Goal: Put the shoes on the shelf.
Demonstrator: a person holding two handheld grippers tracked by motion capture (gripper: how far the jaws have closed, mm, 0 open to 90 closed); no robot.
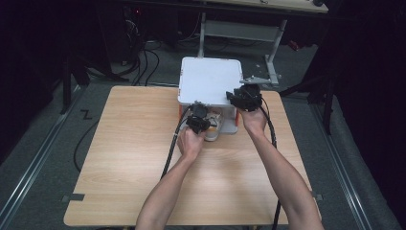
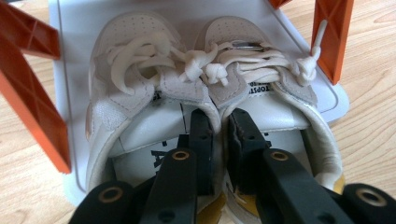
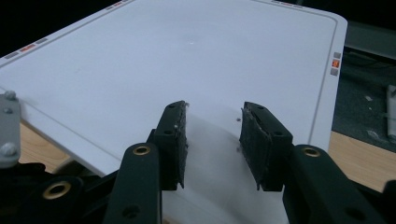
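Shoes [image 2: 205, 88] sit under white shelf [image 1: 209, 79], between orange legs [image 2: 28, 93].

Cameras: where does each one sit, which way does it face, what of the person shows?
High view: above the person's side, looking forward and down on the table; both forearms, left gripper, right gripper.
Left gripper view: rides the left gripper, facing the pair of shoes; jaws pinch their inner collars.
Right gripper view: rides the right gripper, over the white shelf top.
Shared: the shelf top.
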